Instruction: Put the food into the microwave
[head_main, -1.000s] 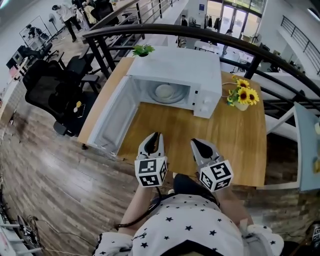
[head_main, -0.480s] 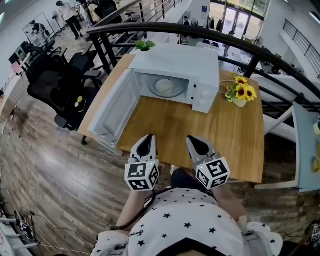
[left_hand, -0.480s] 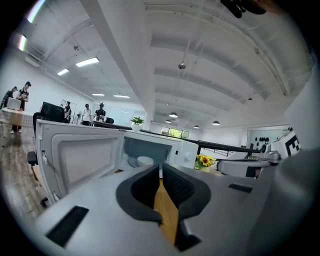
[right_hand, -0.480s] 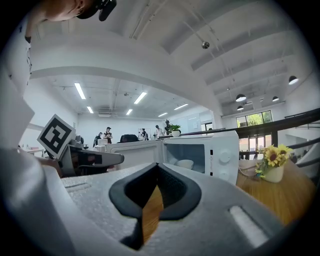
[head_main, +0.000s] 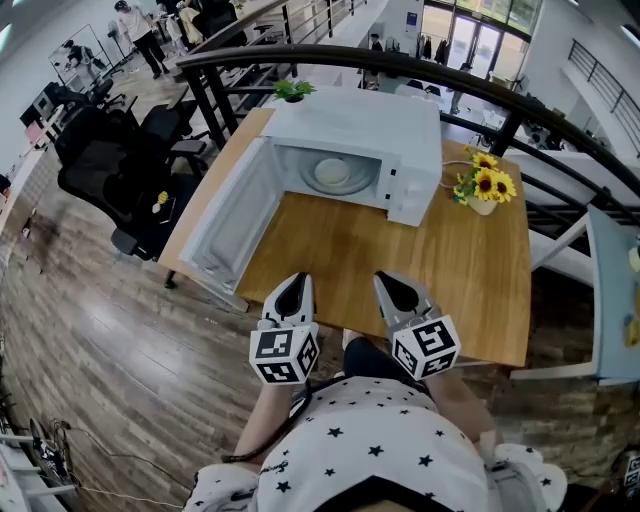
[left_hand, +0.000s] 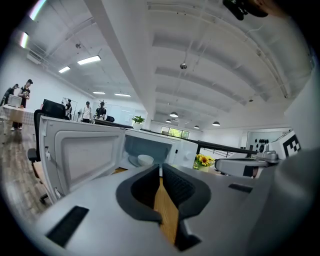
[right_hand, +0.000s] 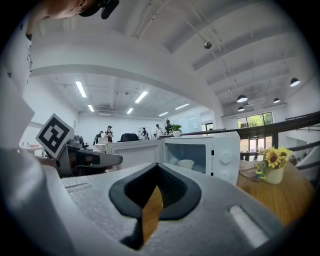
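A white microwave (head_main: 360, 135) stands at the far side of the wooden table (head_main: 400, 250), its door (head_main: 222, 228) swung wide open to the left. Inside it, on the turntable, sits a white bowl of food (head_main: 332, 173), also seen in the left gripper view (left_hand: 145, 159) and the right gripper view (right_hand: 186, 163). My left gripper (head_main: 297, 282) and right gripper (head_main: 389, 284) hover side by side over the table's near edge, well short of the microwave. Both point toward it. Each is shut with nothing between its jaws (left_hand: 160, 170) (right_hand: 156, 167).
A vase of sunflowers (head_main: 482, 190) stands on the table right of the microwave. A small green plant (head_main: 293, 90) sits behind it. A black railing (head_main: 480, 95) runs past the table's far side. Black office chairs (head_main: 110, 160) stand on the wooden floor to the left.
Both grippers have drawn back a little toward the table's near edge, the left one more than the right. The microwave, its door and the bowl have not moved.
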